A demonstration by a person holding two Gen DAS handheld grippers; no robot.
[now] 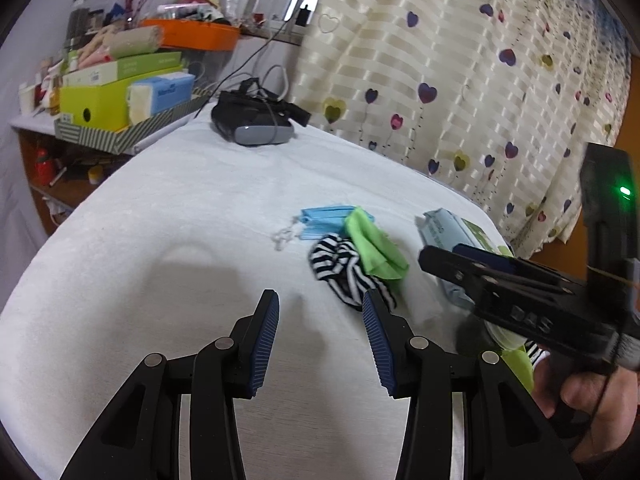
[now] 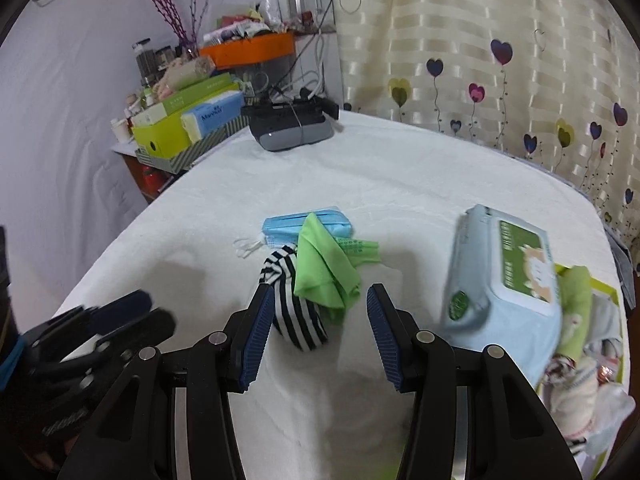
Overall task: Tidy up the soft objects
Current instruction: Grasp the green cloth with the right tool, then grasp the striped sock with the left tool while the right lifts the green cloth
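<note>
both tools [image 1: 320, 344] [image 2: 320, 340] gape empty near crumpled striped cloth [image 2: 294, 312] under green cloth [image 2: 324, 272].

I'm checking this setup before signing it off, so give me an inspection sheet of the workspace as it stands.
Surface: white cloth-covered table, mostly bare.
Job's things: striped sock, green cloth overlapping it and the blue face masks; wet wipes pack leaning on a yellow-green bin of soft items.
Clutter: headset at the far end.
Grippers: left gripper and right gripper open, empty, above the cloth.
Cables: wires running from the headset toward the shelf.
Surroundings: heart-print curtain, crowded shelf with boxes and an orange tray.
</note>
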